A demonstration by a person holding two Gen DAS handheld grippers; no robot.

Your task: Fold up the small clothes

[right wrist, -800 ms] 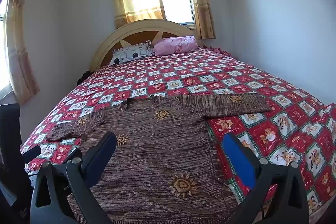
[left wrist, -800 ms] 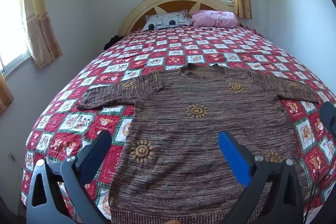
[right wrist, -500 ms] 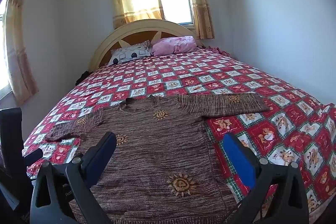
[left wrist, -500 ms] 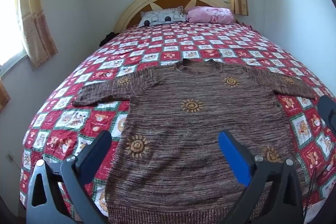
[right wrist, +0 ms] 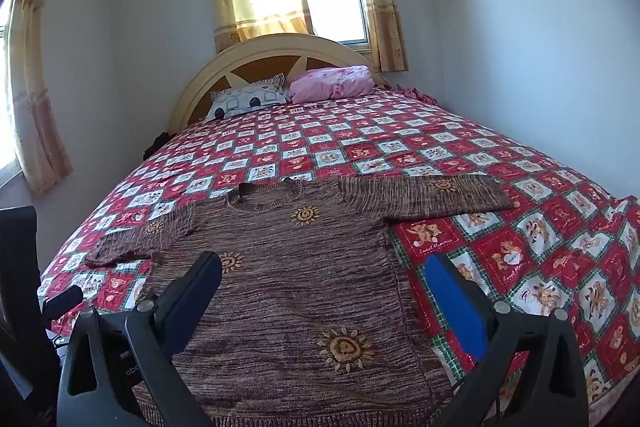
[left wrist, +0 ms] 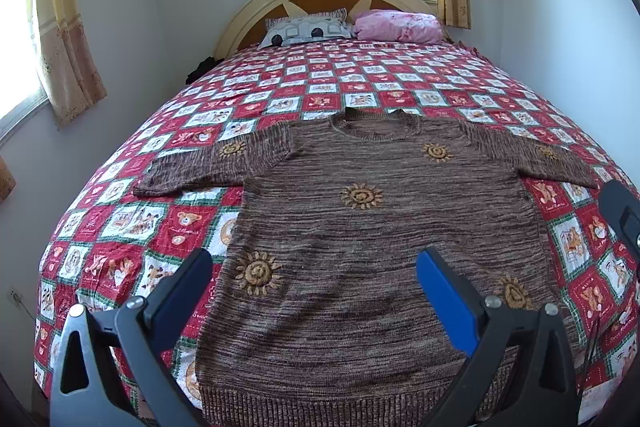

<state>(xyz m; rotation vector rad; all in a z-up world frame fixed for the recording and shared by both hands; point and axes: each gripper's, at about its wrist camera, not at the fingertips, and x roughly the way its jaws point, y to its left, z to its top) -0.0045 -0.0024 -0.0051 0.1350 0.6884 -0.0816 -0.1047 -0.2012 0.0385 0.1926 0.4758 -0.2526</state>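
Both grippers, left (left wrist: 316,281) and right (right wrist: 324,283), hang spread wide, holding nothing. Below them a brown sweater (left wrist: 372,239) lies flat by the bed's (left wrist: 120,227) foot edge.

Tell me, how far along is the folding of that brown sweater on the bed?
Barely begun. Done: the brown sweater lies spread flat on the quilt, front up, both sleeves out to the sides. In hand: nothing; the left gripper and right gripper hover open above its lower part, gripping no cloth. Left: every fold, sleeves and body alike.
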